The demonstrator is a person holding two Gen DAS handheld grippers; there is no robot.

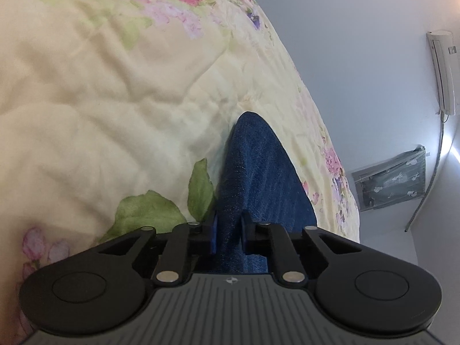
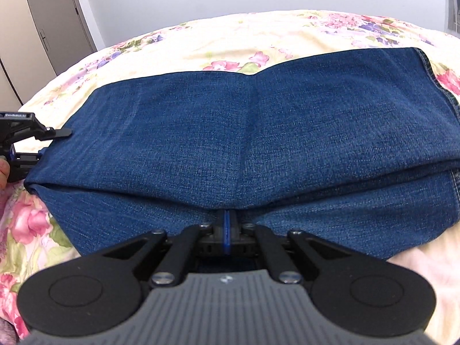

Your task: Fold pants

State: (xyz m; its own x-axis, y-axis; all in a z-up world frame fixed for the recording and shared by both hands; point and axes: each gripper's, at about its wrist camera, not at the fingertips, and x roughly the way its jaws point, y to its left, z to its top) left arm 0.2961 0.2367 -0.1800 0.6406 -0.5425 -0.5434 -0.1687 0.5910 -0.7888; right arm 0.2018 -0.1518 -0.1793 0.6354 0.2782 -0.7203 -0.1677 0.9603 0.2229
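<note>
Blue denim pants (image 2: pixel 244 132) lie folded double across a cream floral quilt (image 2: pixel 230 40), with the hems at the right end (image 2: pixel 428 66). My right gripper (image 2: pixel 227 215) is shut at the near edge, pads together. Its tips sit under the rim of the upper layer, which puckers toward them; I cannot tell if cloth is pinched. My left gripper (image 2: pixel 49 143) is at the left end of the pants, with a hand behind it. In the left wrist view its jaws (image 1: pixel 230 230) are shut on a ridge of denim (image 1: pixel 258 172) that runs away between the pads.
The quilt (image 1: pixel 100 100) fills the left wrist view, rumpled and soft. Grey wardrobe doors (image 2: pixel 43 28) stand beyond the bed's far left. On the white wall hang an air conditioner (image 1: pixel 442 72) and a covered panel (image 1: pixel 391 181).
</note>
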